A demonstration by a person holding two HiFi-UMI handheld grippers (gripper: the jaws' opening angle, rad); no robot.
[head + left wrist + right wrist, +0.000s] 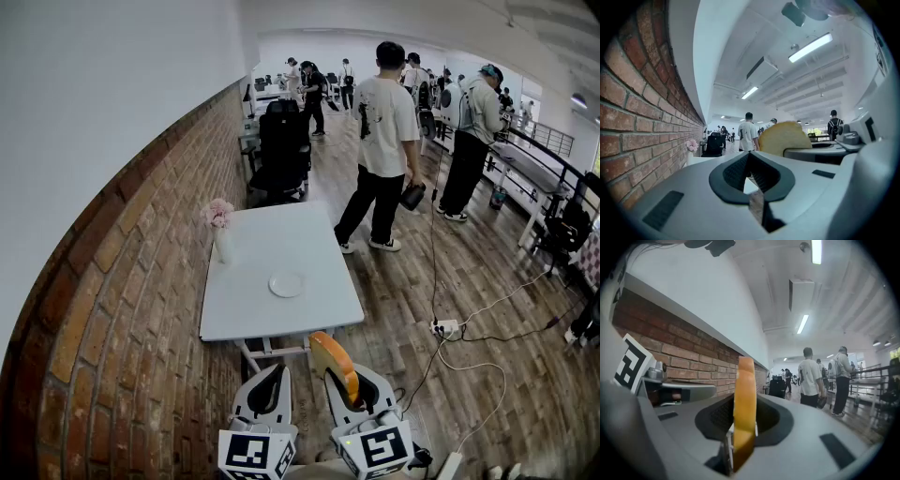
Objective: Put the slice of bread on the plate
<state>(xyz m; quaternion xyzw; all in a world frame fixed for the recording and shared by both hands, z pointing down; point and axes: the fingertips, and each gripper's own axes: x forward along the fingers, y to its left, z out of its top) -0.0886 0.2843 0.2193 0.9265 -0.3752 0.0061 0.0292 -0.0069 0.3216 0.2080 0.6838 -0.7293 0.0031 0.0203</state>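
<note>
Upright bread slice [745, 390] clenched between the right tongs [743, 430] — left tongs [750, 171] closed, empty.

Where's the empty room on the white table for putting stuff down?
The table is mostly bare: the whole far half beyond the plate, and the near strip in front of it. Tightest is the left edge, where the flower vase stands by the brick wall.

Head camera looks steeply down from above, past the left gripper [276, 369] and right gripper [342, 373] to the table [253, 309] ahead. Each gripper camera rides close behind its jaws, facing level; all three catch the slice of bread [334, 361] and brick wall [122, 309].
</note>
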